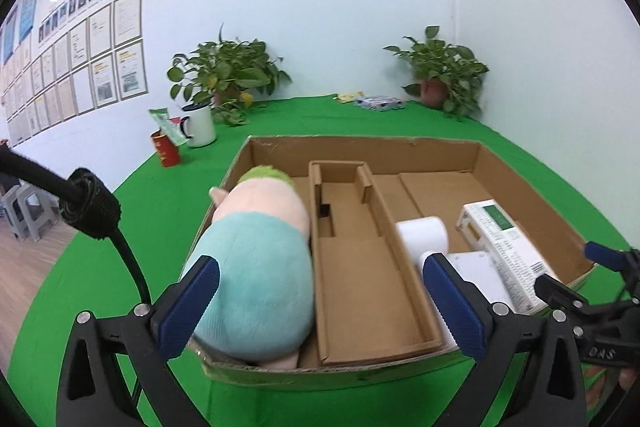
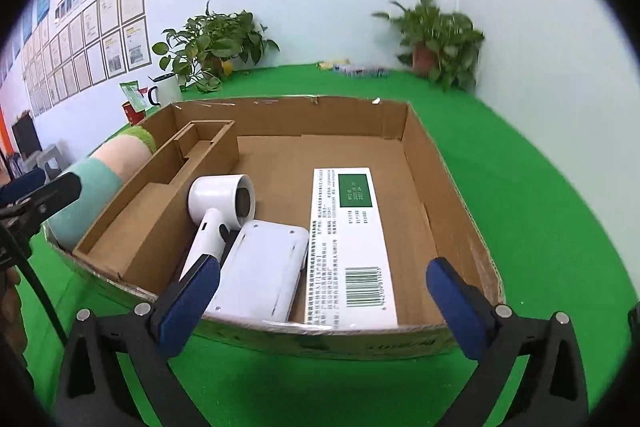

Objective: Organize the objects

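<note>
Item one, the cardboard tray (image 2: 424,163): we record a shallow brown box with open top and frayed rims, lying on the green-covered desk (image 2: 540,211) just ahead of both grippers. A folded cardboard insert (image 1: 360,267) divides it into a left bay, a stepped middle channel and a wide right bay.

Item two, the plush toy (image 1: 256,267): teal body, peach head, green tuft, lying in the left bay directly ahead of our left gripper (image 1: 320,307) and beside its left finger. That gripper's jaws are spread wide with nothing between the pads.

Item three, the white hair dryer (image 2: 220,207): round barrel pointing away and to the right, handle running back toward the left finger of our right gripper (image 2: 320,307). It lies in the right bay, against the insert wall.

Item four, the white flat case (image 2: 264,267): rounded corners, lying touching the dryer handle, ahead of the right gripper between its fingers.

Item five, the long white carton (image 2: 352,247): green panel, dense small print, a barcode at the near end; the lettering is too small for us to read. It lies beside the case, on its right.

The right gripper is likewise spread wide and empty, short of the tray's near rim.

Surroundings, beyond the tray: two potted plants (image 1: 228,75) by the wall, a white mug (image 1: 200,125), a red cup (image 1: 166,149). Framed sheets (image 1: 100,59) on the left wall are illegible.
</note>
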A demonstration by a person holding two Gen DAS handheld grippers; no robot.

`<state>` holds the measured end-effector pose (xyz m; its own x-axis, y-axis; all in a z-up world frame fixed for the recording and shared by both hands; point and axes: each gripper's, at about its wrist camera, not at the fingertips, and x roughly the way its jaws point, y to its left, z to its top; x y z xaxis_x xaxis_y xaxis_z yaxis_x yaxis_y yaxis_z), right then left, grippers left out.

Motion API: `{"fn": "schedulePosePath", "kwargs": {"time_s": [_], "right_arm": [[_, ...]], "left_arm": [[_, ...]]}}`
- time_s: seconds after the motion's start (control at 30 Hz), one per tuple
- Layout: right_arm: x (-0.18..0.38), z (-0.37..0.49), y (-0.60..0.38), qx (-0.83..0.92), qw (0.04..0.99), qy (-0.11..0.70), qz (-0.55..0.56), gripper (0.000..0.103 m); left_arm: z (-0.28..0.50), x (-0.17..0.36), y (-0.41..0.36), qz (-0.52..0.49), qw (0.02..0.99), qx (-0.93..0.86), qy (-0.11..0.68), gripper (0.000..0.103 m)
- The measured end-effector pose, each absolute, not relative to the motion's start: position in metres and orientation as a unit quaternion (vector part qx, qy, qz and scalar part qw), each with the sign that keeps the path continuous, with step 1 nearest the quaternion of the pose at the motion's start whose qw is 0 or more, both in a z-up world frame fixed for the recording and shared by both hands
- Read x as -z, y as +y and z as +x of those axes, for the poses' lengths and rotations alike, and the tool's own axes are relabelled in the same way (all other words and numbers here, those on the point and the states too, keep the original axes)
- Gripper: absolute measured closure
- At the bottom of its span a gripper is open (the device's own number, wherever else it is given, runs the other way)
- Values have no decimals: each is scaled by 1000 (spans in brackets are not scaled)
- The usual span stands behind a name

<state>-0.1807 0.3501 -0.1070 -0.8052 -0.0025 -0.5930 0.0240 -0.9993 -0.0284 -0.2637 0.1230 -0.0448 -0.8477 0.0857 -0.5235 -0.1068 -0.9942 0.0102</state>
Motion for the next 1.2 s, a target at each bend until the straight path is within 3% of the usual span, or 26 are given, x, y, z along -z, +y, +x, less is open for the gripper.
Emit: {"fn": "schedulePosePath", "kwargs": {"time_s": [0.5, 0.7, 1.2], "right_arm": [[129, -166, 333, 965, -14, 27, 260, 1], [129, -165, 332, 967, -15, 27, 253, 1], [129, -165, 332, 967, -14, 26, 252, 0]], "left_arm": [[-253, 96, 149, -256, 2, -963, 78, 0], [-253, 101, 137, -269, 10, -962, 34, 0], [-252, 101, 137, -271, 7, -962, 38, 0]]}}
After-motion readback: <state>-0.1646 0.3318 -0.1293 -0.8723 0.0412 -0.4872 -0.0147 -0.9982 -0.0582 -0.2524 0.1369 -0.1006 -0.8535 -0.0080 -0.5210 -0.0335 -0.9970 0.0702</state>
